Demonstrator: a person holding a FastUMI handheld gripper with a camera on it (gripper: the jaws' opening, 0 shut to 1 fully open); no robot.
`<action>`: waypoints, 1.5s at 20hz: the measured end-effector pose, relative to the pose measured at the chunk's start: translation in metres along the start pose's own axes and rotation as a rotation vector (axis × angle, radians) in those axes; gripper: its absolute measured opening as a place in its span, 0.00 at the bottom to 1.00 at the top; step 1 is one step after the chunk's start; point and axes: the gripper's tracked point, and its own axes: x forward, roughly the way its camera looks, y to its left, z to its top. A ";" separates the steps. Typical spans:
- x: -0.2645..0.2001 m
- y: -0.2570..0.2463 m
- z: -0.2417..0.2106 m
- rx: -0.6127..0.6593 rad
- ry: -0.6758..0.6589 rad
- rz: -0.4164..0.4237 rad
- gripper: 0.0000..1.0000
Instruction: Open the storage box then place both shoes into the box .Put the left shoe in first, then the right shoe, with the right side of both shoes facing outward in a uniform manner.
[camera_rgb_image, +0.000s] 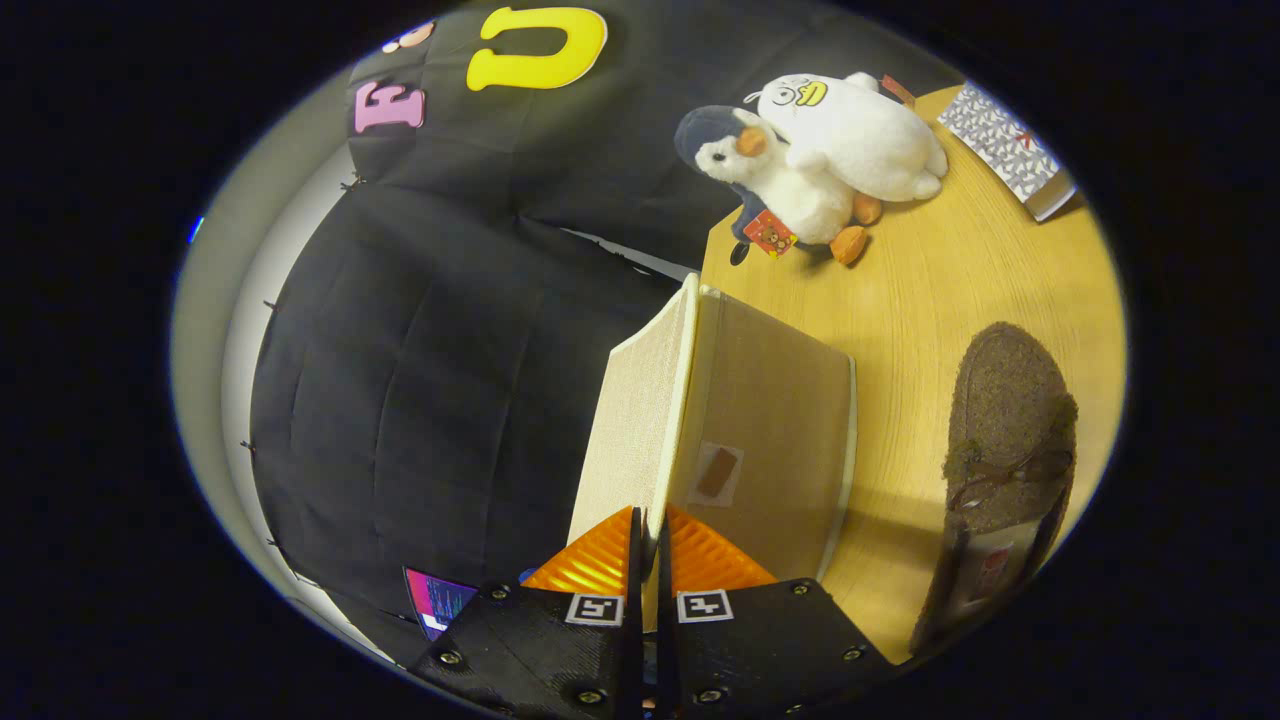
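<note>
The gripper (650, 530) is seen with its fingers (590, 560) drawn almost together, and the edge of the box lid (640, 420) is pinched between them. The lid is a pale, woven-textured panel that is held raised, tilted well away from the table (960, 290). Just beyond the fingers, the box (770, 440) is seen from the inside of the lid's underside, where a small patch with a brown strip is fixed on the beige lining; a cream rim is drawn around its far edge. It cannot be told from this angle how far the box body is uncovered.

Beside the box, apart from it, a brown shoe (1010, 430) is laid on the wooden table, with a small bow on its upper and its opening turned toward the gripper. A second shoe is not made out.

Farther off, at the table's far edge, two plush toys (830, 160) are set touching, a white one leaning over a white and dark one with orange feet. Near them a patterned flat box (1005, 150) is placed.
</note>
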 end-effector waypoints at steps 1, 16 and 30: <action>-0.001 0.003 0.001 -0.003 0.001 0.000 0.05; 0.005 0.104 0.025 -0.202 0.025 -0.181 0.01; 0.112 0.230 0.001 -0.359 0.063 -0.251 0.02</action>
